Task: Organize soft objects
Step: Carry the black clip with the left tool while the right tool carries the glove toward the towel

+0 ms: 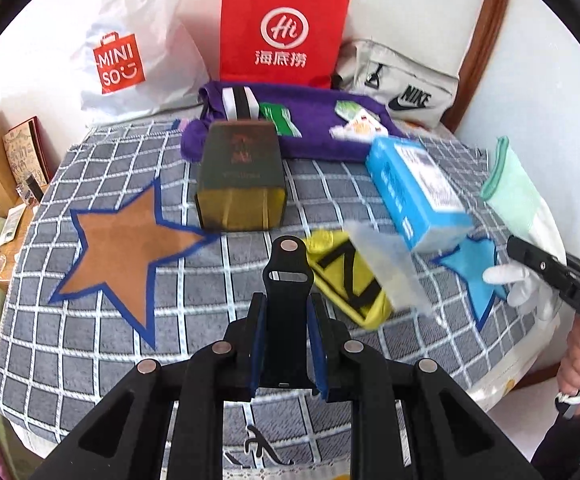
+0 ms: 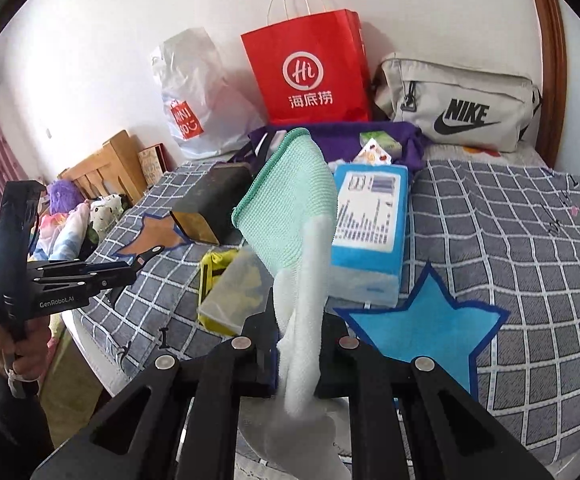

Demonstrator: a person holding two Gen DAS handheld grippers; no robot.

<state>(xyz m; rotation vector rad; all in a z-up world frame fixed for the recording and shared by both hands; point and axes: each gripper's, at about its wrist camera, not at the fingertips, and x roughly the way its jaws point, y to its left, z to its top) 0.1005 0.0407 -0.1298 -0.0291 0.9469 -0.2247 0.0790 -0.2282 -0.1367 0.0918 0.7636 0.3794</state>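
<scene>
Mint-green and white, the glove hangs pinched in our right tongs, lifted above the bed, just ahead of the blue star patch. Our left tongs look pressed together on nothing (the yellow pouch lies just to their right). We judge this the carrying step; next we need a landing spot, then a gentle release.
</scene>
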